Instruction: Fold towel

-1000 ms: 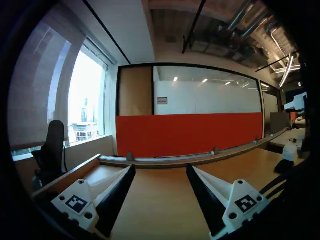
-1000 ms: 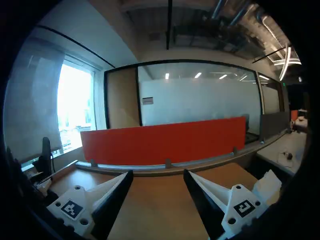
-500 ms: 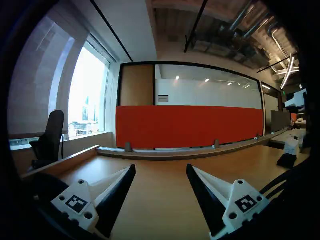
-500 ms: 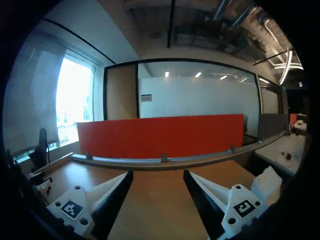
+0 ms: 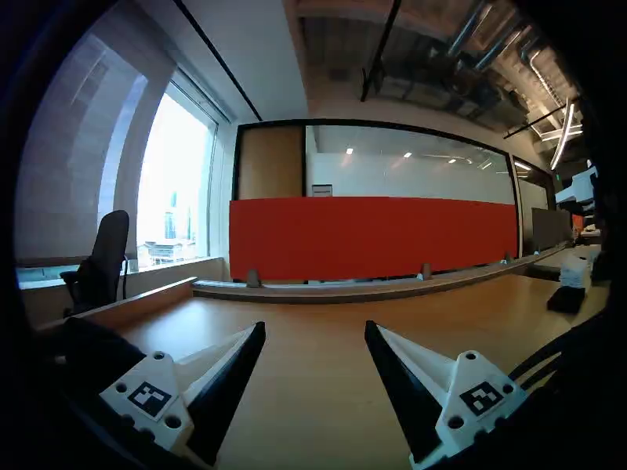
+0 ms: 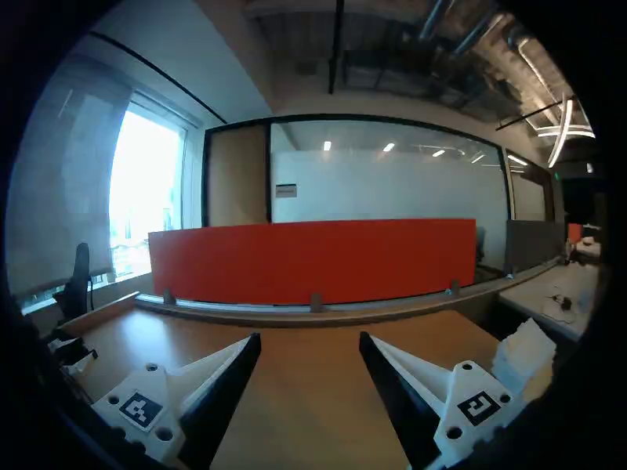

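While it hung over the wooden desk [image 5: 462, 301], the left gripper [image 5: 313, 324] stood wide open, its fingers well apart and gripping nothing, with a black chair [image 5: 102, 266] off to the left and a red screen [image 5: 368, 235] ahead. The right gripper [image 6: 309, 336] was likewise spread wide and held nothing above the desk. A white crumpled thing [image 6: 523, 356] lay just right of its right finger, and I could not tell whether that was the towel.
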